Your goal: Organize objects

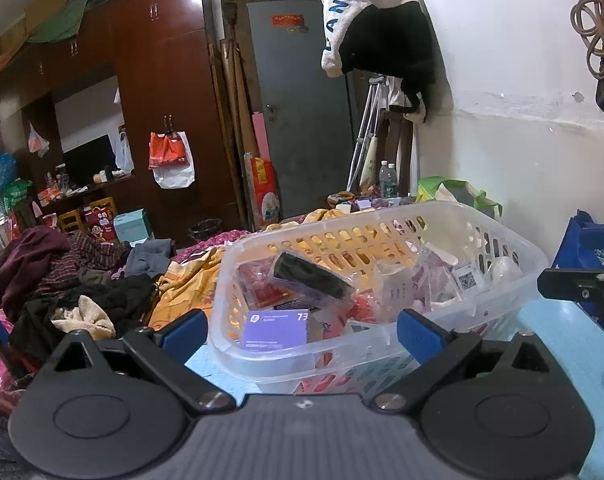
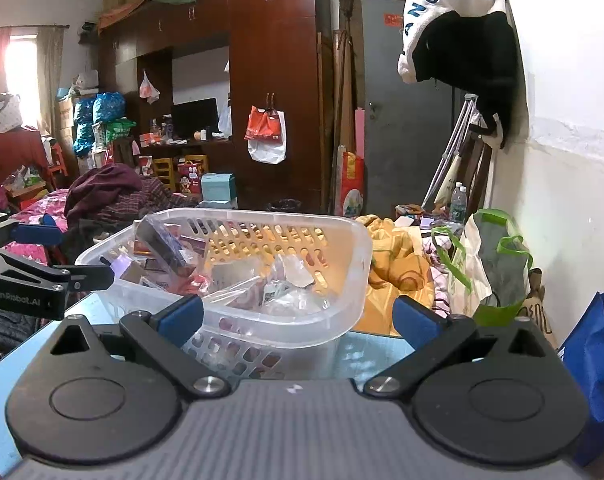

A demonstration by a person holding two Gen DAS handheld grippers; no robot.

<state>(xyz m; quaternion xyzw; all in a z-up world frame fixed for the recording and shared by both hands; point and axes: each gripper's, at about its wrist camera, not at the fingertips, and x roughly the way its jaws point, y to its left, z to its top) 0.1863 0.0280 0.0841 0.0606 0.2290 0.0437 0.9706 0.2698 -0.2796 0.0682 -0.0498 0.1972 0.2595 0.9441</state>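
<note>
On the pale blue surface between both grippers stood the translucent plastic basket (image 1: pixel 382 248) crammed with packets, probably light but flexible, best gripped by its stiff rim, while the left gripper (image 1: pixel 302 330) and right gripper (image 2: pixel 298 318) gaped wide, holding nothing.

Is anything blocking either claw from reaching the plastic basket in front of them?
Nothing visible does. The left claw and right claw are both open and empty, facing the clear basket on the blue tabletop, with only bare surface between.
</note>
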